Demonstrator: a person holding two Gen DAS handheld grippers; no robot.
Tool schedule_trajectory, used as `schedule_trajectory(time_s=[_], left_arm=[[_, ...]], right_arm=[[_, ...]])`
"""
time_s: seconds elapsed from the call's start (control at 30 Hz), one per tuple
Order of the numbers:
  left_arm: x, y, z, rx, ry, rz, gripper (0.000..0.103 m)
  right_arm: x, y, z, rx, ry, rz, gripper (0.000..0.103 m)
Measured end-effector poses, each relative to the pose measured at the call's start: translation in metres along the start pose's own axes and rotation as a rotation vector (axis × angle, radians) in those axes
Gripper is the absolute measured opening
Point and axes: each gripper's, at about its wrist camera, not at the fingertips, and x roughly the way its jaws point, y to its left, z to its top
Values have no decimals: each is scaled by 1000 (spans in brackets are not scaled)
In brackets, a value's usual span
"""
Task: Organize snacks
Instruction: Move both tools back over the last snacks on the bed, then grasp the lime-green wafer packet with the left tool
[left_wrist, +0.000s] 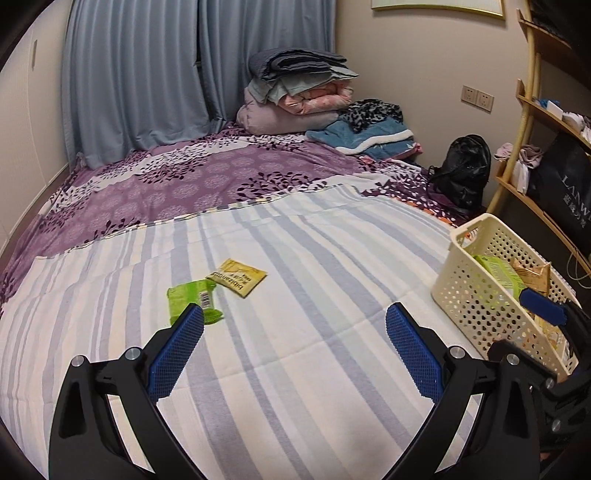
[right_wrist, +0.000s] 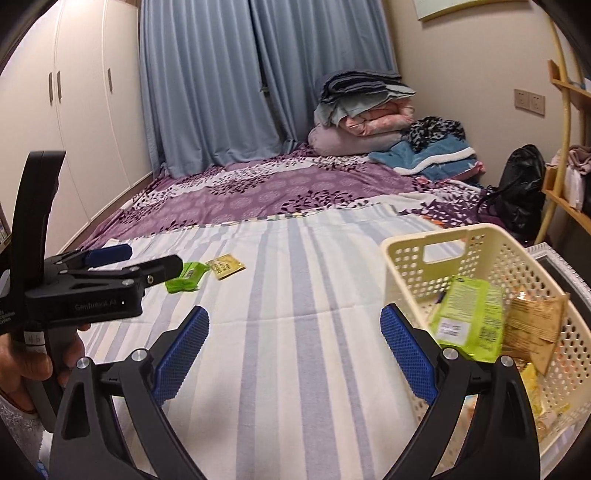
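Note:
A green snack packet (left_wrist: 192, 301) and a yellow snack packet (left_wrist: 240, 277) lie side by side on the striped bedsheet; both also show in the right wrist view, the green packet (right_wrist: 186, 277) and the yellow packet (right_wrist: 226, 266). My left gripper (left_wrist: 295, 325) is open and empty, its left finger just in front of the green packet. A cream perforated basket (right_wrist: 413, 258) at the right holds a green packet (right_wrist: 469, 317), a brown packet (right_wrist: 535, 325) and other snacks. My right gripper (right_wrist: 295, 325) is open and empty beside the basket's left wall.
The basket also shows in the left wrist view (left_wrist: 465, 288). Folded quilts (left_wrist: 295, 92) and clothes are piled at the bed's far end. A black backpack (left_wrist: 465, 173) and a wooden shelf (left_wrist: 535, 110) stand at the right. White wardrobes (right_wrist: 74, 110) line the left wall.

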Motion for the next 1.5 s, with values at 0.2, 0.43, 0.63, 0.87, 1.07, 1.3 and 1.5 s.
schedule_trajectory(time_s=[0.2, 0.43, 0.63, 0.87, 1.07, 1.3, 1.5], left_arm=[[9, 24, -1, -41, 13, 31, 100], [29, 68, 0, -111, 44, 97, 100], [66, 108, -5, -185, 116, 137, 100], [118, 124, -9, -181, 194, 167, 100], [152, 130, -12, -192, 246, 155, 100], [176, 140, -12, -193, 282, 186, 100], [183, 146, -13, -205, 282, 167, 95]], right_arm=[[25, 11, -6, -17, 51, 23, 93], [47, 15, -11, -23, 101, 38, 94], [67, 21, -13, -34, 133, 55, 94], [83, 24, -12, -41, 160, 63, 94], [98, 27, -10, -48, 184, 58, 94], [115, 33, -7, -52, 201, 59, 94], [128, 41, -7, -60, 215, 67, 94]])
